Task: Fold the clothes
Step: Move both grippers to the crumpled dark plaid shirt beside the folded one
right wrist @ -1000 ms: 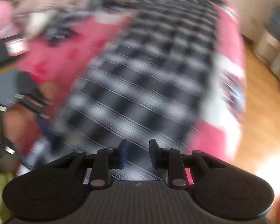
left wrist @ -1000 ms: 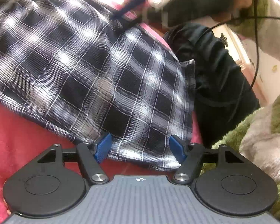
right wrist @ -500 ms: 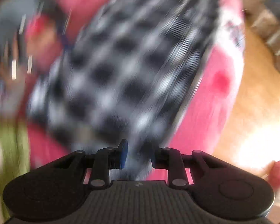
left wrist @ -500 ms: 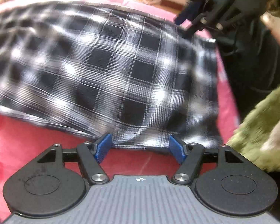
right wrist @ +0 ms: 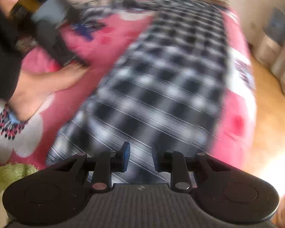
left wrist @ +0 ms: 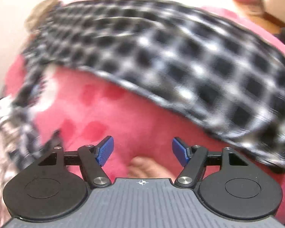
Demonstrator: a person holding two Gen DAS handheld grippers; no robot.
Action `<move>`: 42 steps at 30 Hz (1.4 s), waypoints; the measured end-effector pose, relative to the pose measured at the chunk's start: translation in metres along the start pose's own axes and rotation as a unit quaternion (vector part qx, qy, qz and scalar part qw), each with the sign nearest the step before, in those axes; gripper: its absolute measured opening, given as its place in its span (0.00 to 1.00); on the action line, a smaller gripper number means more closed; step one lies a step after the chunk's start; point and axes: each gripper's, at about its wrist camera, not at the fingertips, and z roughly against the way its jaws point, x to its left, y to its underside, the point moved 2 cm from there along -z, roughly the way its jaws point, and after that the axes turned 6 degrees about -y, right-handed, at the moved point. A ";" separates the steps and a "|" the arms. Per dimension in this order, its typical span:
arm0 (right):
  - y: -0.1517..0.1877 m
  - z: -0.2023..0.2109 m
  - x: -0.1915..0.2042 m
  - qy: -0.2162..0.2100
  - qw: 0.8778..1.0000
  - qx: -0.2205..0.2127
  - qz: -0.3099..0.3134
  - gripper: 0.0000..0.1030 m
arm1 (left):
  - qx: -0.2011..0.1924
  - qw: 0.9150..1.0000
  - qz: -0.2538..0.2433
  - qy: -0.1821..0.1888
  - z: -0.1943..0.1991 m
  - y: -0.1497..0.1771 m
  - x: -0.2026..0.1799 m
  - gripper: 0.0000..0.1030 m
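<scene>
Since a second ago the left claw point(left wrist: 142, 151) has lifted clear of the plaid shirt's point(left wrist: 180, 60) hem, which then lay between its blue pads; now its jaws stand wide apart with nothing between them, over bare pink bed cover point(left wrist: 123, 117). That shirt lies spread beyond it, its near edge running slantwise above and to the right of the claw. The right claw point(right wrist: 140, 156) has its jaws narrowly parted; the shirt point(right wrist: 167, 87) lies under and ahead of it, but blur hides whether cloth is pinched. A bare foot point(right wrist: 45, 87) rests on the cover at left
</scene>
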 end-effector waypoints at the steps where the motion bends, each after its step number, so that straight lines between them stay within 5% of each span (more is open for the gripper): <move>1: 0.015 -0.015 0.016 -0.014 0.999 0.024 0.026 0.25 | 0.002 1.000 0.004 -0.006 0.004 -0.001 0.004 0.66; 4: 0.050 -0.015 0.062 -0.018 0.990 0.047 0.134 0.27 | 0.018 0.999 0.007 -0.026 0.016 0.000 0.012 0.66; 6: 0.051 0.004 0.071 -0.093 0.985 0.057 0.134 0.25 | 0.035 0.998 0.023 -0.037 0.028 -0.001 0.020 0.66; 9: 0.046 0.022 0.061 -0.074 0.985 0.037 0.149 0.26 | 0.037 0.995 0.092 0.015 0.038 -0.008 0.023 0.71; 12: 0.034 0.033 0.035 -0.051 0.992 0.002 0.118 0.26 | 0.018 0.995 0.089 0.051 0.035 -0.018 0.010 0.71; 14: 0.003 0.035 0.007 -0.034 0.995 -0.027 0.089 0.27 | -0.002 0.996 0.077 0.040 0.024 -0.024 0.006 0.71; 19: -0.048 0.051 -0.042 0.012 0.995 -0.100 0.017 0.27 | -0.012 0.988 0.137 0.066 -0.006 -0.023 0.024 0.71; 23: -0.073 0.051 -0.086 0.007 0.987 -0.148 -0.055 0.29 | -0.030 0.983 0.180 0.034 -0.013 0.001 0.033 0.71; 29: -0.126 -0.002 -0.099 -0.014 0.984 -0.156 -0.082 0.29 | -0.084 0.954 0.289 -0.010 -0.009 0.057 0.062 0.72; 34: -0.180 -0.074 -0.081 -0.028 0.990 -0.124 -0.053 0.29 | -0.120 0.923 0.354 -0.093 0.000 0.096 0.092 0.72; 42: -0.244 -0.159 -0.045 -0.064 0.994 -0.086 -0.009 0.29 | -0.103 0.895 0.406 -0.155 -0.026 0.120 0.141 0.72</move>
